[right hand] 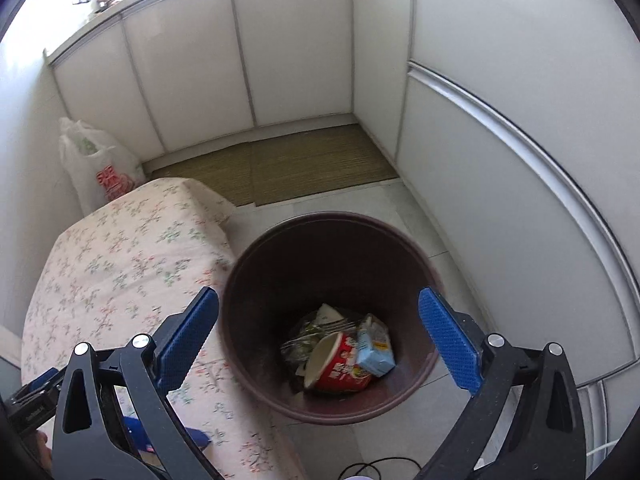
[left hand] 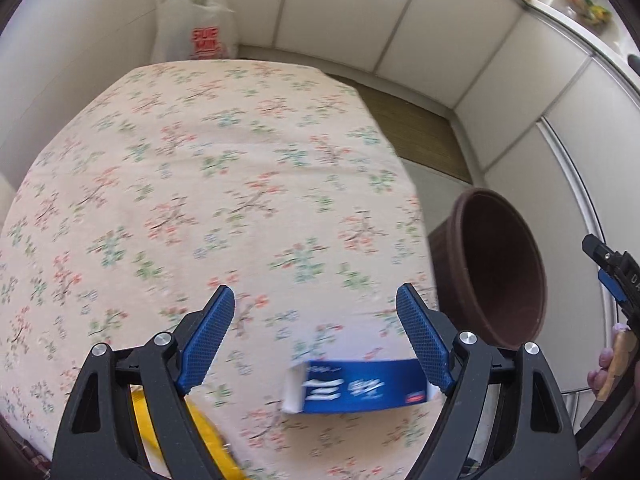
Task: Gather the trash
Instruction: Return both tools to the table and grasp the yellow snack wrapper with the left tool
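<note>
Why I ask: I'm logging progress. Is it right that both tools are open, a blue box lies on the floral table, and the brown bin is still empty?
Not quite: the brown bin already holds trash, including a red cup and a small carton, as the right wrist view shows. Both tools, left and right, are open, and the blue box lies on the floral table.

Box [left hand: 360, 386] lies on the table [left hand: 208, 184]; the bin [right hand: 328, 316] beside it holds a cup [right hand: 340, 364]

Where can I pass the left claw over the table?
Free: the cloth from the bag end down to the left claw. Crowded: near edge, with the blue box and a yellow item; bin borders the right.
</note>
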Motion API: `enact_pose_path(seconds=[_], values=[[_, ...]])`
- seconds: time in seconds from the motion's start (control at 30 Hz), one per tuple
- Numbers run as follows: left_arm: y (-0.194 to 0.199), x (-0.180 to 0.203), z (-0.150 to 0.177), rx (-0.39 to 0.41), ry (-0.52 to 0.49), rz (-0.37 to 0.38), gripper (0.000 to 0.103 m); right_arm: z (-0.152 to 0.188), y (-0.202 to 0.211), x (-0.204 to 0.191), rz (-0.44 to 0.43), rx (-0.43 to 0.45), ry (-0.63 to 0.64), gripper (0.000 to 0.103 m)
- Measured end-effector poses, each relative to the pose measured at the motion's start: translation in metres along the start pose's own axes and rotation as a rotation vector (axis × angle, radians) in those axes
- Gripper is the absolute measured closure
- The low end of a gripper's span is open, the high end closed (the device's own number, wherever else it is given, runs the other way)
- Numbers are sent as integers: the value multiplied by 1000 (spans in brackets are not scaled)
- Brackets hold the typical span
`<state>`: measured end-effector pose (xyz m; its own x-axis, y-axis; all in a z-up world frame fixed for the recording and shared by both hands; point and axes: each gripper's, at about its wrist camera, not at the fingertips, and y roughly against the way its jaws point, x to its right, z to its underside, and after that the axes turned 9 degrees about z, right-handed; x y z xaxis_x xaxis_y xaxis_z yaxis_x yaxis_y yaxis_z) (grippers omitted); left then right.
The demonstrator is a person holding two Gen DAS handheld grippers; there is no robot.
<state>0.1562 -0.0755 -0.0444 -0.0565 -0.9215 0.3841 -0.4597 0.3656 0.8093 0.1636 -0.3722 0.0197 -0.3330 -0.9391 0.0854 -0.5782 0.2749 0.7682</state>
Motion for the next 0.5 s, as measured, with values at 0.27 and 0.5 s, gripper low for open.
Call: enact_pose_path(seconds=[0.27,0.5], values=[[25,-68,40,-27,137,-71,20,19,7,-94,-109,-9,208,7],[27,-112,78,-83,281,-116,18,41,21,-171,-177,5,385,7]])
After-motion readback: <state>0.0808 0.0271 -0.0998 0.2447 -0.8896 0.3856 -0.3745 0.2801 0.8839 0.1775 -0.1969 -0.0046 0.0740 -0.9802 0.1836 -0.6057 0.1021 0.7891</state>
